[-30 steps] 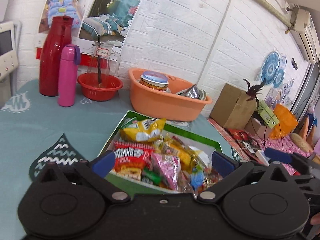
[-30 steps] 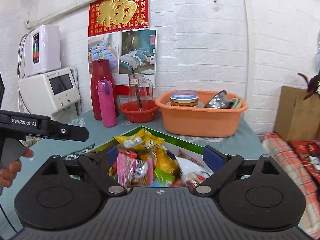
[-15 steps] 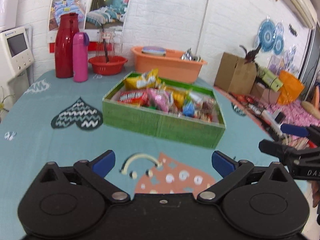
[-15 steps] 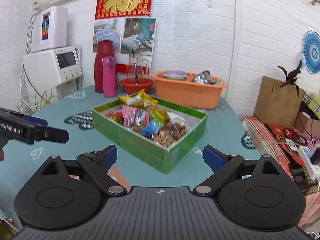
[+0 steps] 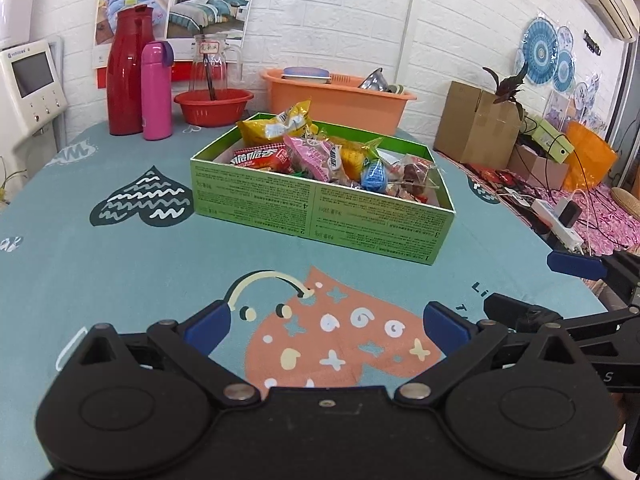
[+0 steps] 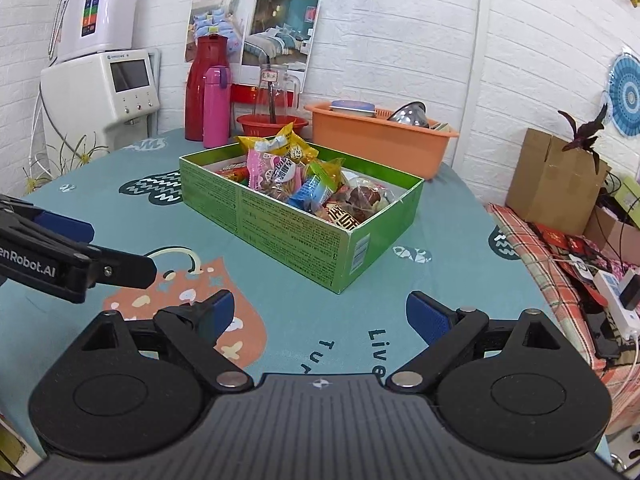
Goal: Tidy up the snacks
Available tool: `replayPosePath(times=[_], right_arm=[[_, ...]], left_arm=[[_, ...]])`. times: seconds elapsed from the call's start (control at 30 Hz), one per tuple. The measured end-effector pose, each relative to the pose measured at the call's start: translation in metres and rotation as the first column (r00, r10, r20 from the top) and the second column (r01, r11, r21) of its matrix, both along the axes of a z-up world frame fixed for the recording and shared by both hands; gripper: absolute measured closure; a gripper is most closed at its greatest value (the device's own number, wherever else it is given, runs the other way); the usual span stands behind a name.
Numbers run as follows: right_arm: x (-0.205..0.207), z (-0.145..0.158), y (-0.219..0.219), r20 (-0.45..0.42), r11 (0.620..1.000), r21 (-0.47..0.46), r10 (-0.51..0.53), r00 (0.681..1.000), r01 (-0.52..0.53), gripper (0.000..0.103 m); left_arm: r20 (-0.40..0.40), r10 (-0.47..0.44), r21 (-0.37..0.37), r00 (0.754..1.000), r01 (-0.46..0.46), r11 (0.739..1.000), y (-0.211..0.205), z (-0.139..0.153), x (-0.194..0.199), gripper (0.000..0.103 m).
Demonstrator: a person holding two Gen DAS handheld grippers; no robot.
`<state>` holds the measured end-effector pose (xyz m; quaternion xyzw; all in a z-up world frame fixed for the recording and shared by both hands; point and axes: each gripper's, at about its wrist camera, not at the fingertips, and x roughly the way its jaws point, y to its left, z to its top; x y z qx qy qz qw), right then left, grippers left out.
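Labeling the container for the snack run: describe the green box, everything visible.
The green box is a shallow, open-topped rectangular carton, cardboard by the look of it, with white inner walls and small printed text and numbers on its outer sides. It sits flat on the teal patterned tablecloth, one corner turned toward the right camera. It is heaped with wrapped snacks, some rising above the rim, a yellow bag highest at the back. Both tongs are open, short of it and not touching.

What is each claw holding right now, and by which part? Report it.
Nothing is held. The left claw and right claw are both open over the tablecloth, short of the green snack box.
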<state>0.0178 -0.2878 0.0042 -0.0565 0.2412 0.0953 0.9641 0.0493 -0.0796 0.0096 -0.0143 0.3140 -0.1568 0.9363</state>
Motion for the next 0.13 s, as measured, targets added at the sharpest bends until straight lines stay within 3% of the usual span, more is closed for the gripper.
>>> replayPosePath(times=[0.13], right_arm=[[0.0013,0.0007,-0.0015,0.004,1.000,0.013,-0.015,1.000,0.015,0.000]], left_arm=[[0.001,0.003,0.008,1.000,-0.003,1.000,0.0014,0.0004,0.0012,0.000]])
